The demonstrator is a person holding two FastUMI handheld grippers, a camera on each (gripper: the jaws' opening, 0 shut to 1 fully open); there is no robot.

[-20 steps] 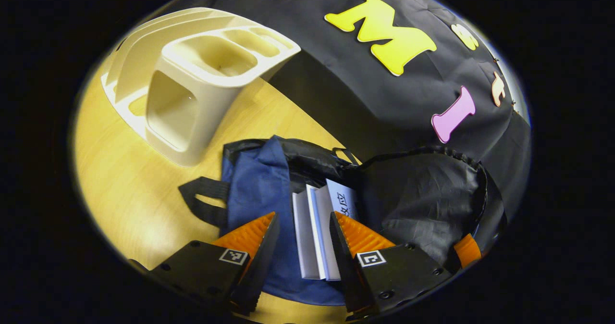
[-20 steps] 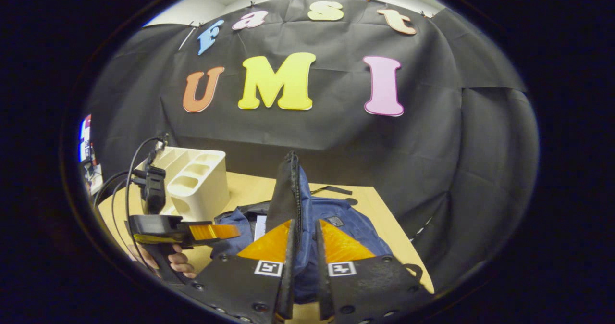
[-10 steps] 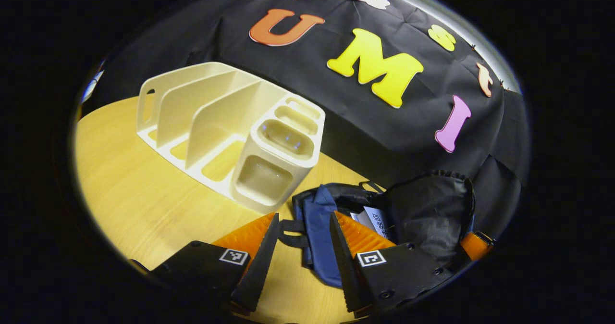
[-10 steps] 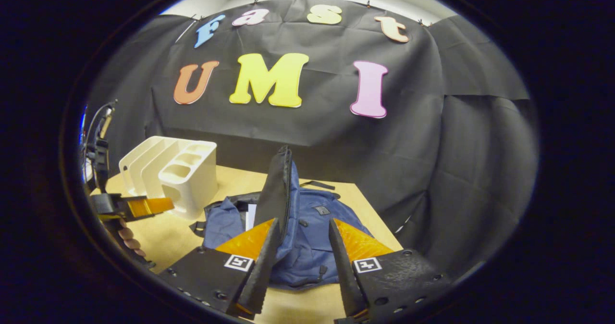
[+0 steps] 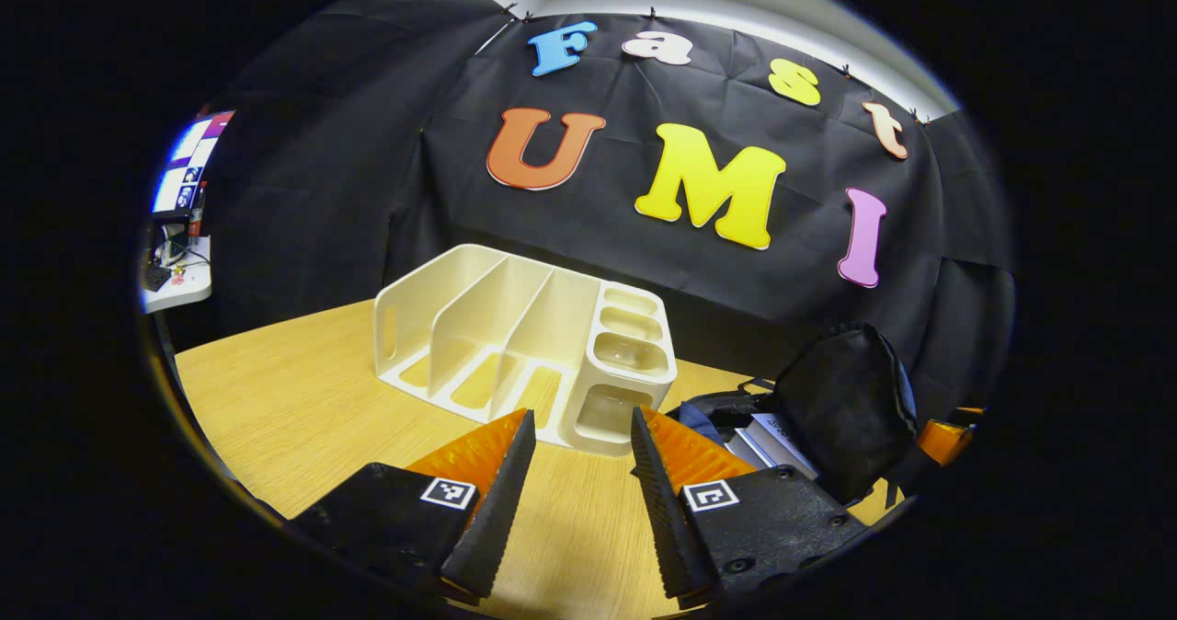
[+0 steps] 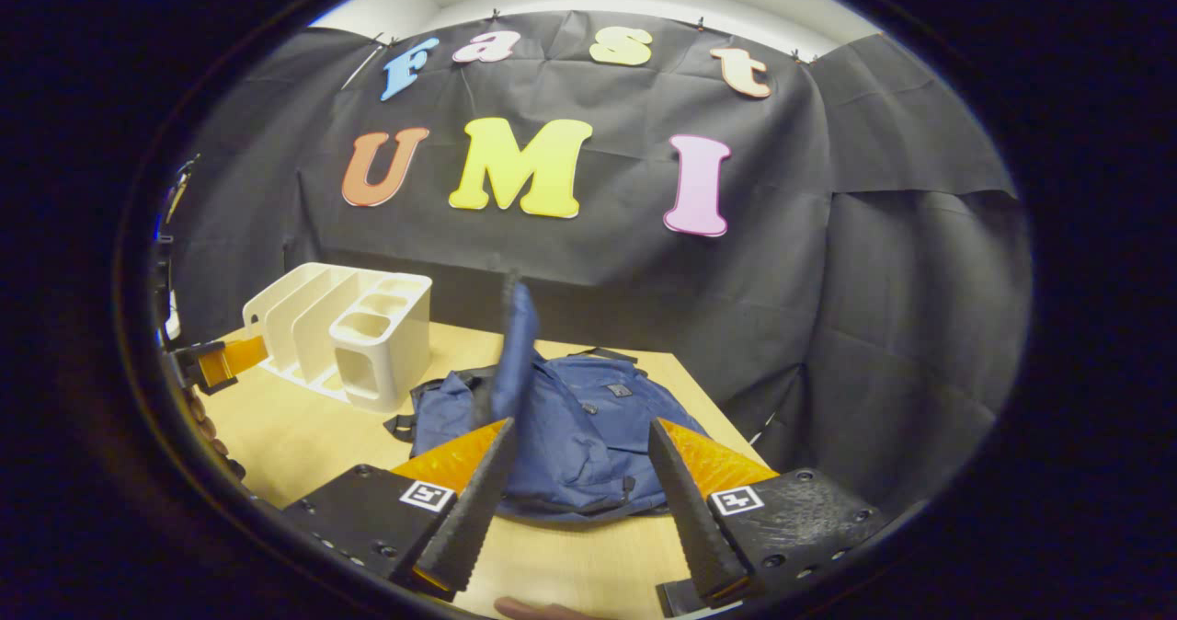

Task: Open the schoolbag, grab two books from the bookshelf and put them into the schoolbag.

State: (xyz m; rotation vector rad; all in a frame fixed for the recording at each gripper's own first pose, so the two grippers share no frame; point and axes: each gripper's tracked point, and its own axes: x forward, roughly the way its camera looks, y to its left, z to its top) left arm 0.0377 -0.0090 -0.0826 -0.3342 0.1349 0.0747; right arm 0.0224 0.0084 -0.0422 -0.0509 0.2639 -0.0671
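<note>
The white bookshelf [image 5: 515, 344] stands on the wooden table [image 5: 294, 408], its slots bare; it also sits at the left as bookshelf [image 6: 354, 326]. The blue schoolbag [image 6: 579, 418] lies flat with its flap [image 6: 515, 344] standing up, blurred. In the left gripper view the schoolbag [image 5: 837, 399] gapes open at the right, and two white books [image 5: 772, 441] lie inside. My left gripper [image 5: 577, 482] is open above the table, in front of the bookshelf, holding nothing. My right gripper [image 6: 577, 491] is open just short of the bag, off the flap.
A table [image 6: 303, 436] edge runs close behind the bag on the right. The left gripper [image 6: 221, 362] and the hand [image 6: 198, 413] holding it show at the far left. A screen and small shelf [image 5: 179, 270] sit far left beyond the table.
My left gripper has pulled back out of the bag, leaving the books inside, and swung left toward the bookshelf. My right gripper has opened, let go of the flap and backed away.
</note>
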